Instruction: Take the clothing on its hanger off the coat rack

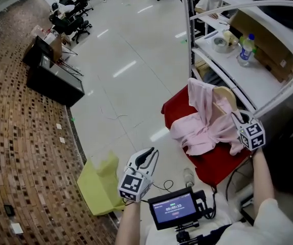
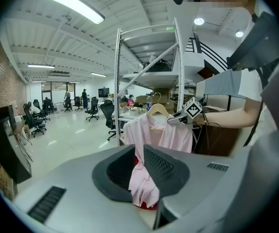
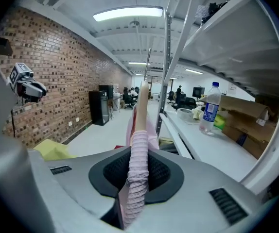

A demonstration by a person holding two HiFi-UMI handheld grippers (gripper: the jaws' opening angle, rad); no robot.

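A pink garment [image 1: 202,126] hangs on a wooden hanger [image 1: 225,95] over a red seat [image 1: 215,167]. My right gripper [image 1: 234,117] is shut on the garment-covered end of the hanger. In the right gripper view the ribbed pink cloth [image 3: 138,154] is pinched between the pads, and the bare wooden arm [image 3: 142,108] runs on ahead. The left gripper view shows the garment [image 2: 173,135] spread on the hanger [image 2: 158,109], with no rail through the hook. My left gripper [image 1: 149,154] is open and holds nothing, well to the left of the garment and lower in the head view.
White metal shelving [image 1: 187,29] stands right behind the garment, with a bottle [image 1: 245,49], a tape roll [image 1: 219,44] and a cardboard box on its shelf. A yellow-green bag [image 1: 100,185] lies on the floor by my left gripper. Black cabinets [image 1: 54,83] stand far left.
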